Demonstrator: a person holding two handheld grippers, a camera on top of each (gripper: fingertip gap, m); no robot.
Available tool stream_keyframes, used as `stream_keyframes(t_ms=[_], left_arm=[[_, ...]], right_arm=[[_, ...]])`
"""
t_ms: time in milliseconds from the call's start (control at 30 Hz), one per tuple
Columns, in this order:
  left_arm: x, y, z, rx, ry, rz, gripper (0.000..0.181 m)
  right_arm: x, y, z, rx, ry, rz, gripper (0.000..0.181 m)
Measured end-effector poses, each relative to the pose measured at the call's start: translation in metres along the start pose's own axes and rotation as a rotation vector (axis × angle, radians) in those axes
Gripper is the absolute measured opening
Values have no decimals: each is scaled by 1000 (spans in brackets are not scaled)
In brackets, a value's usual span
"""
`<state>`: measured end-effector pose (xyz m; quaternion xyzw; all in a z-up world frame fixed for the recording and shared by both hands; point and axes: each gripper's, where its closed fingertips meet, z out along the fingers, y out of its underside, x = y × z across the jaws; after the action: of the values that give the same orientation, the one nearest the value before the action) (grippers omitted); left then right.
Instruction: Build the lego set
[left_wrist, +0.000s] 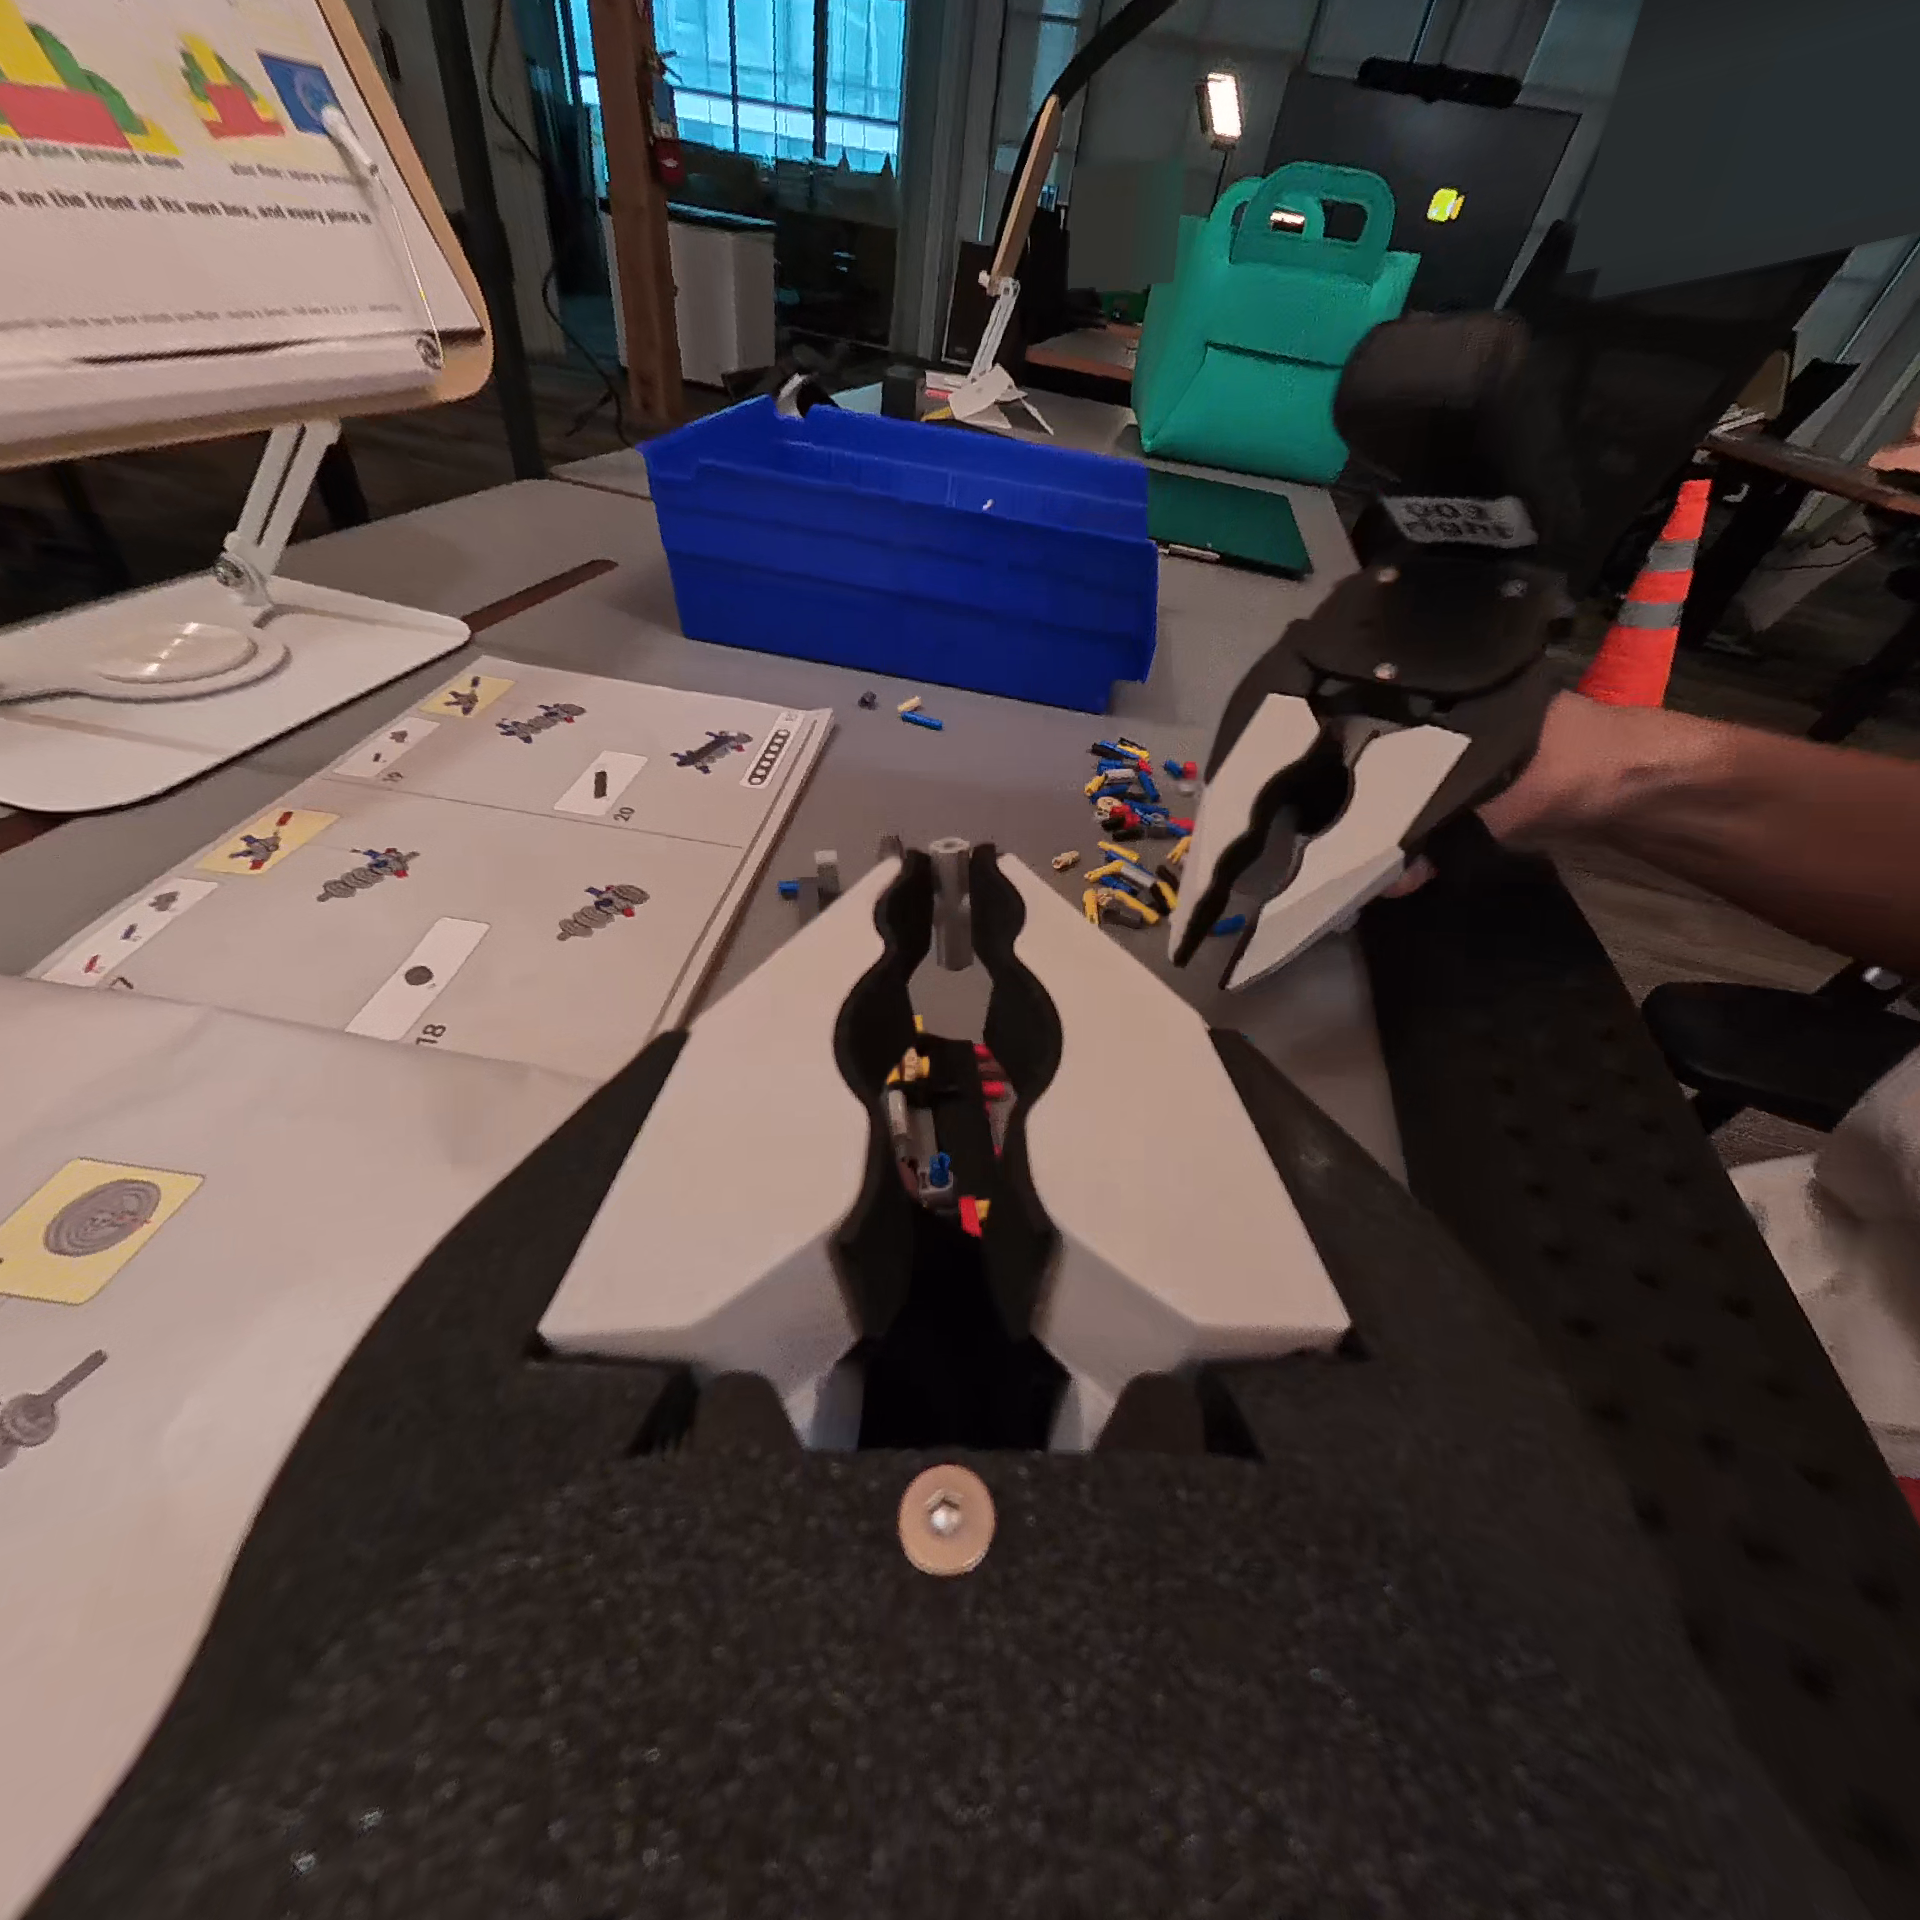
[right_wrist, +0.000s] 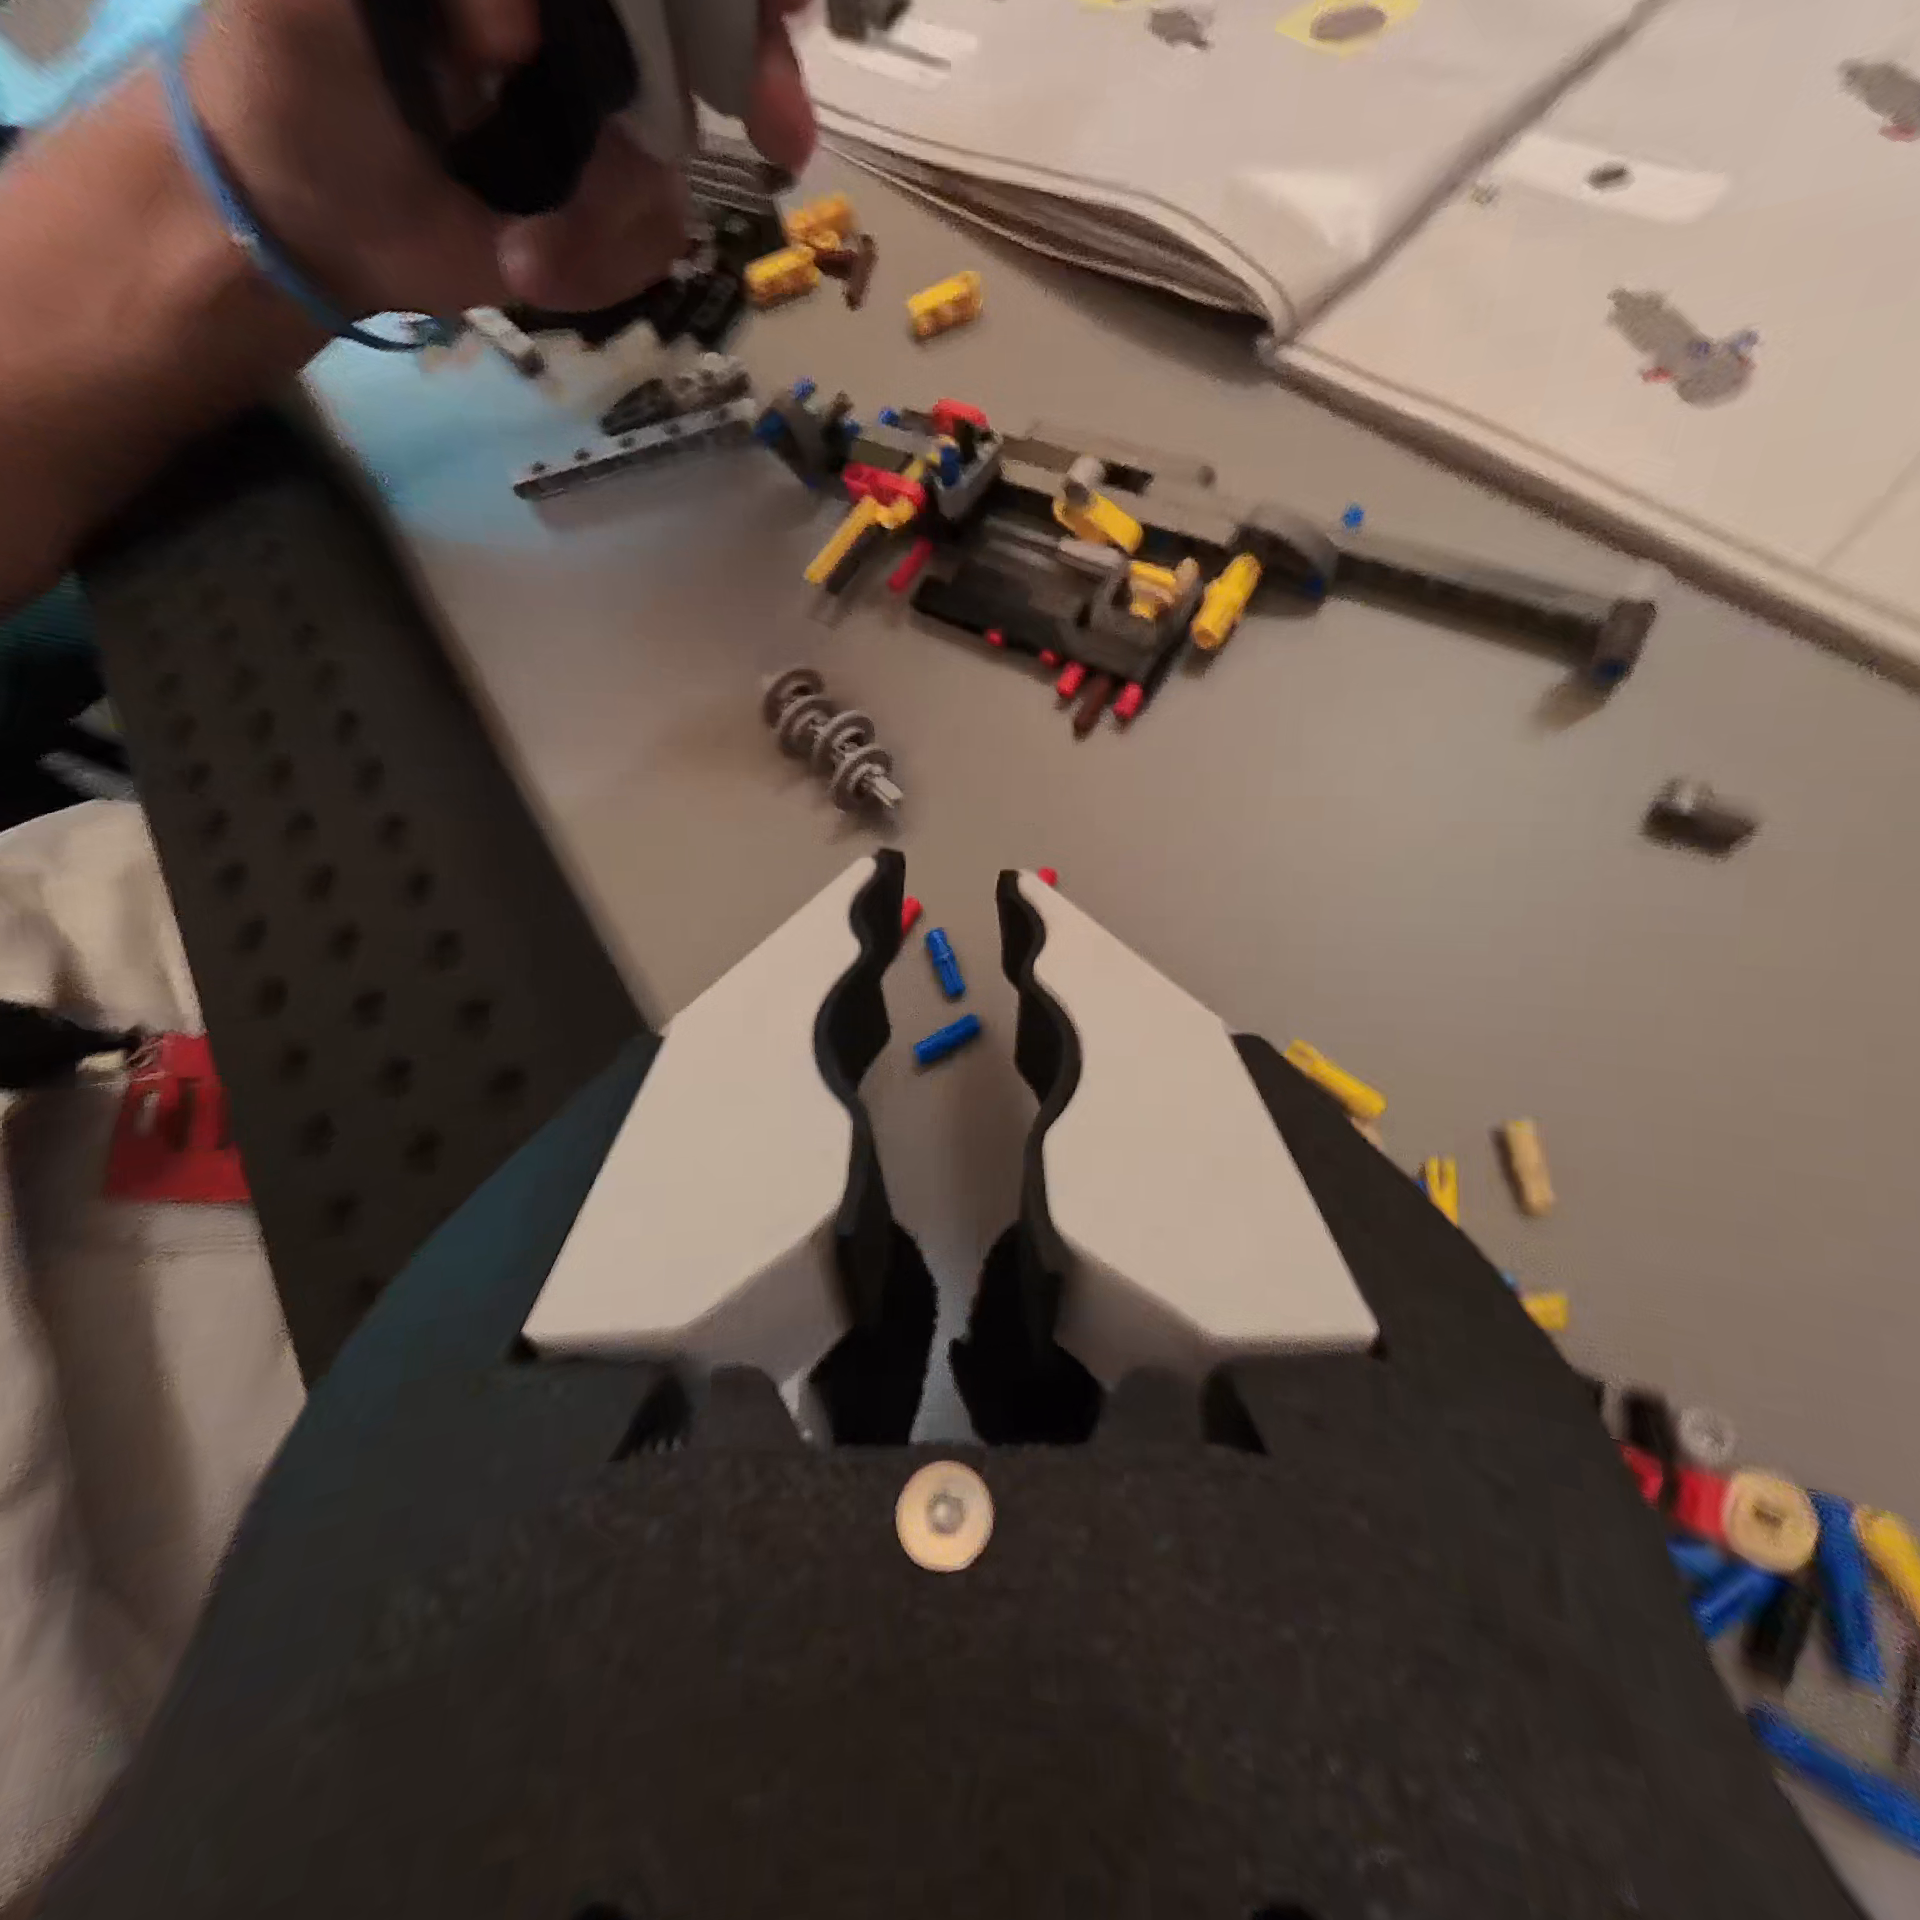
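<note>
Over on the left of the worktop (left_wrist: 540, 540), the instruction booklet (left_wrist: 436, 852) lay open at pages showing a grey screw-like piece going onto an axle, so the build looked only partway through. A matching grey screw piece (right_wrist: 831, 743) already sat finished on its own in the right wrist view, near the half-built chassis (right_wrist: 1049, 551), a black frame with yellow, red and blue bits plugged in and a long dark beam sticking out one end. Plenty was clearly left: a loose pile of pins and connectors (left_wrist: 1127, 821) was still scattered in front of the blue bin (left_wrist: 904, 551), and more spare parts lay near the booklet's edge.

The left hand-held gripper (left_wrist: 951, 883) was held low and roughly level above the worktop, its jaws clamped on a small grey axle connector (left_wrist: 951, 904) that stood upright at the tips. The chassis showed through the gap behind it.

Further right, the right hand-held gripper (right_wrist: 951, 883) was tilted steeply nose-down toward the worktop, jaws apart and holding nothing, with two blue pins (right_wrist: 945, 997) lying on the surface between them. Probably one of those was the next pick, though that's just a guess.
</note>
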<state>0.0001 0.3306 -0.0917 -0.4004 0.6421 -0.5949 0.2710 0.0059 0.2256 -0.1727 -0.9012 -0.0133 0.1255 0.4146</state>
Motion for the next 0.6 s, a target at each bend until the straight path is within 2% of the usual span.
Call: stream_keyframes(t_ms=[167, 300, 600], left_arm=[[2, 6, 5, -19, 7, -4, 6], [6, 7, 6, -29, 9, 34, 6], [20, 15, 13, -87, -2, 192, 6]], right_arm=[[-17, 17, 12, -34, 152, 14, 11], [-12, 32, 23, -150, 239, -2, 10], [-12, 28, 31, -183, 228, -40, 9]])
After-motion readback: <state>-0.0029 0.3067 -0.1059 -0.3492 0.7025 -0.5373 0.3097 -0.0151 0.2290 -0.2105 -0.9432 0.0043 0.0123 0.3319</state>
